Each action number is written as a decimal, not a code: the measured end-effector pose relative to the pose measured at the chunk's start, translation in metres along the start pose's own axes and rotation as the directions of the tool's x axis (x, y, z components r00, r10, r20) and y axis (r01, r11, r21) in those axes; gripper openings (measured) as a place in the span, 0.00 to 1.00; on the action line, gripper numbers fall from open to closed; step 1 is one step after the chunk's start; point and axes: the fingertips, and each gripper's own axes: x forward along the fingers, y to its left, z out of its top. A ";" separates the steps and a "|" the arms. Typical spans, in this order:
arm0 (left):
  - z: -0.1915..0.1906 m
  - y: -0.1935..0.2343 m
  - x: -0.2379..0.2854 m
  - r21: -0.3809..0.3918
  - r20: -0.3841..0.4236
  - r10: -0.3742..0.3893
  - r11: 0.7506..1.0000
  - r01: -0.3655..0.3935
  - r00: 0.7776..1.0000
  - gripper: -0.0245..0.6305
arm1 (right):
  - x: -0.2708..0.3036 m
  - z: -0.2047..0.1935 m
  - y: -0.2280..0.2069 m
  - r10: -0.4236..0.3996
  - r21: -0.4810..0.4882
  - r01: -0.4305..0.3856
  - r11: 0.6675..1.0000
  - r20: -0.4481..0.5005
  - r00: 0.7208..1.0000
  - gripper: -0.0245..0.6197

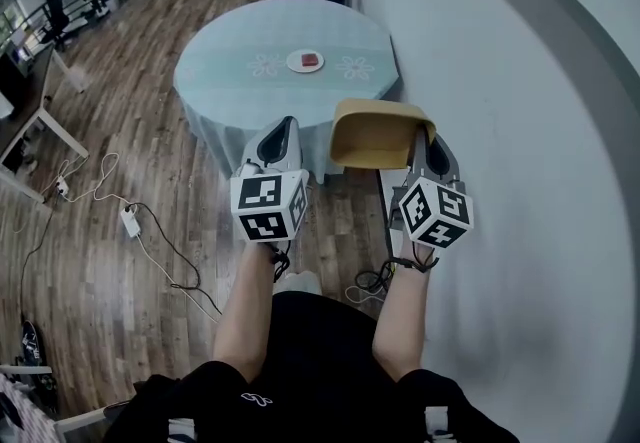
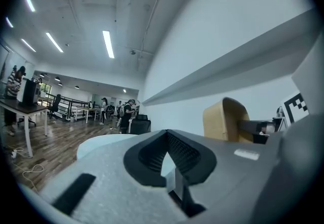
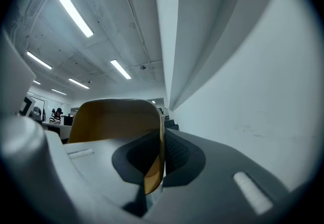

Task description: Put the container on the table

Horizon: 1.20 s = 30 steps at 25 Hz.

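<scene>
Right gripper (image 1: 428, 137) pinches the tan container (image 1: 372, 136); left gripper (image 1: 287, 124) pressed together, empty. Round table (image 1: 240, 51) lies ahead of the fingers, white wall (image 1: 520, 131) beside.

Smooth, matt tan container (image 1: 375, 131), plastic-looking, pinched in the matt grey plastic right gripper (image 1: 426, 143). Ahead of the gripper, pale matt cloth (image 1: 230, 61) drapes the table (image 1: 200, 116). Below it, faintly glossy wood-plank floor (image 1: 110, 261).
</scene>
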 end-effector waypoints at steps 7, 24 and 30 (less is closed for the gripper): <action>-0.016 0.033 0.031 -0.037 -0.015 0.037 0.999 -0.037 0.999 0.04 | 0.034 -0.009 -0.017 -0.106 0.001 0.106 0.994 0.031 0.994 0.06; -0.050 0.145 0.306 -0.078 -0.102 0.027 0.996 -0.035 0.994 0.04 | 0.297 -0.070 -0.053 -0.168 0.053 0.170 0.984 -0.037 0.985 0.05; -0.079 0.208 0.405 -0.102 -0.181 0.036 0.993 -0.055 0.983 0.04 | 0.415 -0.111 -0.037 -0.155 0.048 0.162 0.986 -0.116 0.981 0.06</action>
